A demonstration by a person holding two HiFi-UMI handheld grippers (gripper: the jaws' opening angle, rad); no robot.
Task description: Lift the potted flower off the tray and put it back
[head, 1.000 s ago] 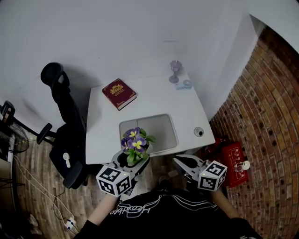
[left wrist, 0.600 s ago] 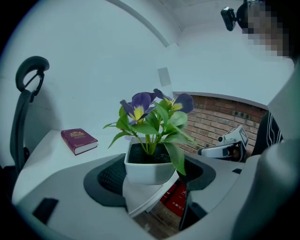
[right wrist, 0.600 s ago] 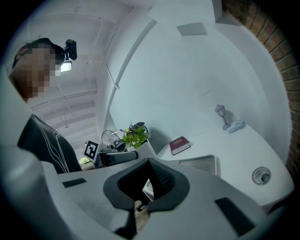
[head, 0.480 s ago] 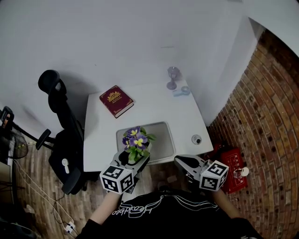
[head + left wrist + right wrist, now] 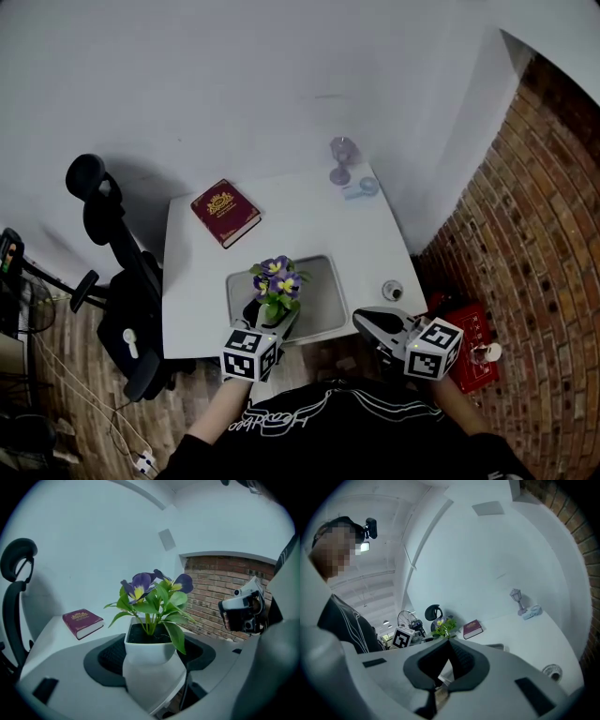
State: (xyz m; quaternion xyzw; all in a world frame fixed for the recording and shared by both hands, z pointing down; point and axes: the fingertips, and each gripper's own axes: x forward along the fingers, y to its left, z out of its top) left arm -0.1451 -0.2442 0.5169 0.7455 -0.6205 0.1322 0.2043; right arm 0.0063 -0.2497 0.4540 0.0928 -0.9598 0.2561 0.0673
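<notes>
The left gripper [image 5: 269,321] is clamped on the white pot [image 5: 149,654], held in the air over the near-left part of the tray [image 5: 323,281]. A second ago the blooms sat at the tray's 7 o'clock corner; now they lie over its basin. I judge the pot is heading back down, though height is hard to read from above.

Only the head view shows the tray, and its leaves hide the pot. The left gripper view shows the pads squeezing the upright pot below its rim, with the book [image 5: 82,623] at 10 o'clock on the worktop [image 5: 309,220]. The right gripper [image 5: 449,640] hangs off the worktop's near edge, jaws together on nothing.
</notes>
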